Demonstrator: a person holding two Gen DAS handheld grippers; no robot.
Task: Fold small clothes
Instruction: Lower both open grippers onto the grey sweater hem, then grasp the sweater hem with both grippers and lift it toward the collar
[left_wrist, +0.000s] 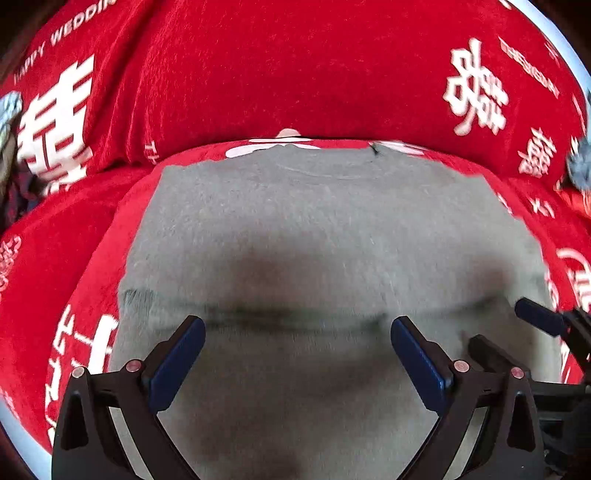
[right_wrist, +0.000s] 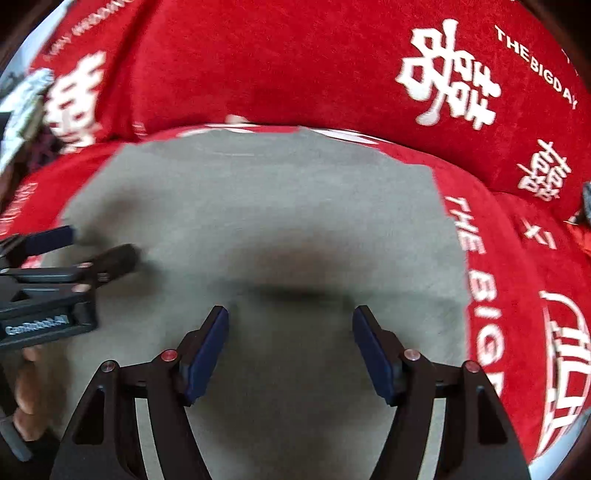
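A small grey garment (left_wrist: 314, 221) lies spread flat on a red cover (left_wrist: 295, 74), its neckline at the far edge. In the left wrist view my left gripper (left_wrist: 295, 325) hovers over the garment's near half, open with only cloth below. My right gripper (left_wrist: 496, 323) pokes in from the right edge of that view. In the right wrist view the same grey garment (right_wrist: 258, 206) fills the middle. Over it my right gripper (right_wrist: 290, 314) stands open with nothing between its pads. My left gripper (right_wrist: 103, 243) shows at the left, open, above the garment's left side.
The red cover (right_wrist: 277, 66) carries white characters and lettering and rises in a padded fold behind the garment. A patterned grey-white cloth (right_wrist: 26, 103) lies at the far left. A person's hand (right_wrist: 29, 387) holds the left gripper's handle.
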